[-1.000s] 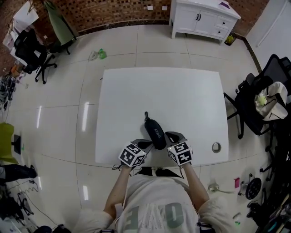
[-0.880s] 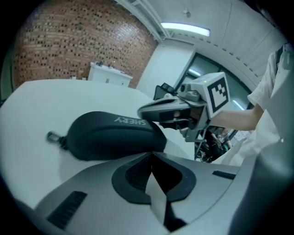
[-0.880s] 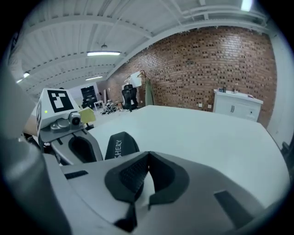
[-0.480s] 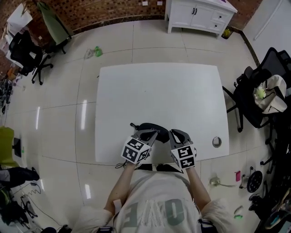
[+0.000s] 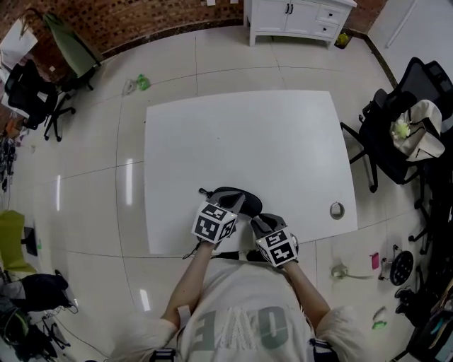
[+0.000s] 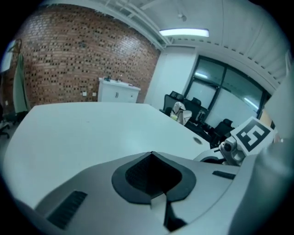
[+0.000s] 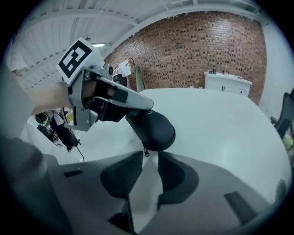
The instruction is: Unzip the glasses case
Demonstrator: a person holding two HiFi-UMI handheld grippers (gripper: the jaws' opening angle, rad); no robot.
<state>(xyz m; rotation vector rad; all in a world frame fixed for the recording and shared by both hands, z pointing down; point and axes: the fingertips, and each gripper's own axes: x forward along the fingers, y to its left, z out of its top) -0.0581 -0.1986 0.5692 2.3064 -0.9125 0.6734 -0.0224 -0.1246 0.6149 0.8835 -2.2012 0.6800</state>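
Observation:
A black glasses case [image 5: 239,196] lies crosswise near the front edge of the white table [image 5: 248,134], its strap end to the left. My left gripper [image 5: 235,205] is shut and lies across the top of the case; nothing shows between its tips [image 6: 151,155], and they hide the case in the left gripper view. In the right gripper view the case [image 7: 154,128] sticks out from under the left gripper [image 7: 149,106]. The small zipper pull [image 7: 145,152] hangs at the case's near end. My right gripper [image 7: 148,158] is open by a narrow gap, with the pull just ahead of its tips. It shows at the table's front edge [image 5: 259,222].
A small round metal object [image 5: 337,210] sits near the table's right front corner. Black office chairs with bags [image 5: 400,134] stand to the right, another chair [image 5: 32,85] at the far left. A white cabinet [image 5: 294,18] stands against the brick wall.
The case has turned from lengthwise to crosswise. My left gripper has moved up onto it. The right gripper has drawn back a little toward the front edge.

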